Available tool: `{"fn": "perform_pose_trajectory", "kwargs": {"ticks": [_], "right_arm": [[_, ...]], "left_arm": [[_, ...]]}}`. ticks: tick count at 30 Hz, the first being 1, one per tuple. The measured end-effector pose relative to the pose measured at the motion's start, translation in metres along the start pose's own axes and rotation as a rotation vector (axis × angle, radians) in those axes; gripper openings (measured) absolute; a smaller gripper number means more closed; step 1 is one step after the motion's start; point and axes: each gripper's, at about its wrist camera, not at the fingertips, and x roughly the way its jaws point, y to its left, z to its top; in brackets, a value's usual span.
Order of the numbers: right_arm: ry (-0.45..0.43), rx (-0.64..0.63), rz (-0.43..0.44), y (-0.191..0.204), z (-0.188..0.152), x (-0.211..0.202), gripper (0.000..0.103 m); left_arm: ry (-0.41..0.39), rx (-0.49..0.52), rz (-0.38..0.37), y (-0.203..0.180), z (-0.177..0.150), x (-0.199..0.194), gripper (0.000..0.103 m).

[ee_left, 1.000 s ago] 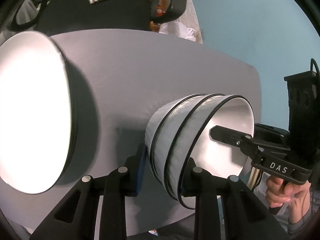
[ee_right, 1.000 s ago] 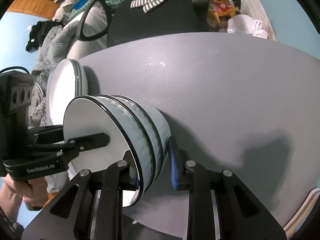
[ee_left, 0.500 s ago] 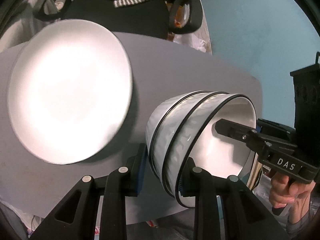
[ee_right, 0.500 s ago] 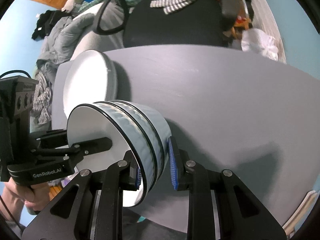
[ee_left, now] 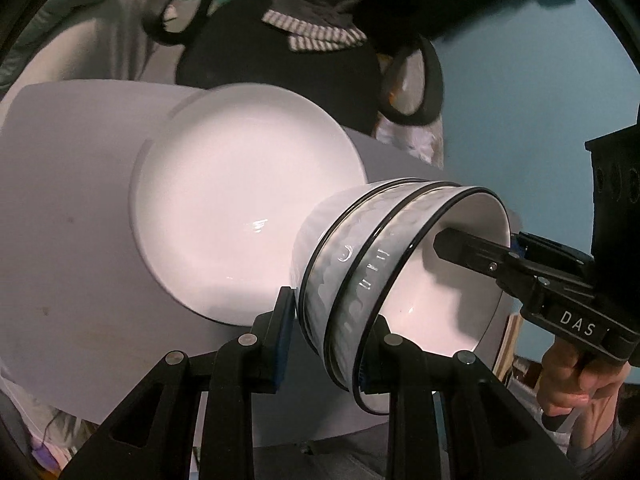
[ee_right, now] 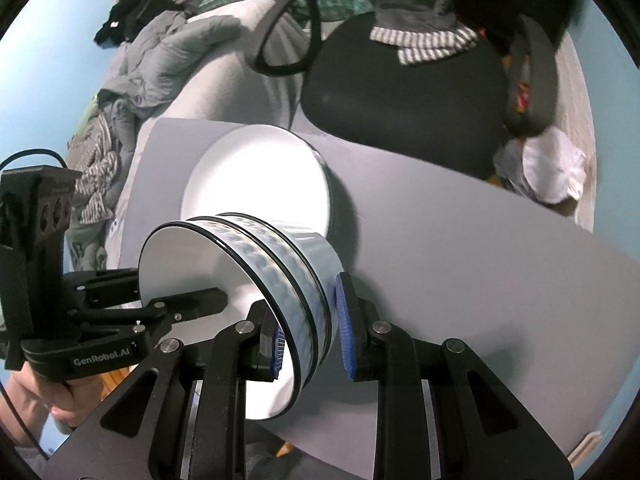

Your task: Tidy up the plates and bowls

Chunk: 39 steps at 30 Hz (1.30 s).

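A stack of three nested white bowls (ee_left: 360, 264) with black rims hangs tilted above the grey table (ee_left: 80, 240). My left gripper (ee_left: 326, 344) is shut on the stack's wall on one side. On the opposite side my right gripper (ee_right: 310, 336) is shut on the same bowls (ee_right: 280, 256). Each wrist view shows the other gripper with one finger inside the top bowl: the right one's finger (ee_left: 468, 246) and the left one's finger (ee_right: 192, 300). A stack of white plates (ee_left: 240, 208) lies on the table just beyond the bowls, and the right wrist view shows these plates (ee_right: 260, 176) too.
A black office chair (ee_right: 400, 92) with a striped cloth over it stands against the table's far edge. Grey clothes (ee_right: 152, 60) are piled at the far left, and a white bag (ee_right: 548, 168) lies on the floor at the right. A person's hand (ee_left: 572, 380) holds the right gripper's handle.
Both grippers have carried the bowl stack sideways and a little up towards the plates. The plates have slid from the frame's edge to just behind the bowls. Both grips are unchanged.
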Motion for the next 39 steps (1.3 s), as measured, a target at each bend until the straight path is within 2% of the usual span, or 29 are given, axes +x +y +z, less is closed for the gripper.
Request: {"fn": "perform_pose_trajectory", "kwargs": {"ticks": [9,14,20,25,31,34,36,38,39], "right_arm": [[0.021,-0.025,0.032,0.027,0.036,0.035,0.023],[0.026,-0.008,0.033,0.032,0.045,0.050,0.023],[0.027,0.013,0.032,0.033,0.053,0.055,0.022],[0.034,0.009,-0.020,0.034,0.057,0.062,0.021],[0.024,0.010,-0.034,0.034,0.055,0.061,0.021],[0.022,0.017,-0.032,0.035,0.055,0.061,0.022],[0.005,0.012,-0.047,0.037,0.056,0.059,0.025],[-0.018,-0.002,-0.088,0.040,0.055,0.055,0.044],[-0.028,-0.006,-0.105,0.041,0.055,0.053,0.050]], "left_arm": [[-0.011,-0.053,0.042,0.043,0.026,0.001,0.025],[-0.005,-0.052,0.063,0.057,0.036,0.001,0.025],[-0.013,-0.047,0.061,0.063,0.041,-0.001,0.024],[-0.014,-0.040,0.053,0.061,0.039,-0.006,0.025],[-0.021,-0.044,0.026,0.064,0.037,-0.006,0.025],[-0.032,-0.053,0.038,0.067,0.036,-0.009,0.031],[-0.052,-0.050,0.057,0.066,0.035,-0.012,0.038],[-0.072,-0.051,0.086,0.067,0.032,-0.018,0.045],[-0.079,-0.054,0.096,0.067,0.031,-0.020,0.050]]}}
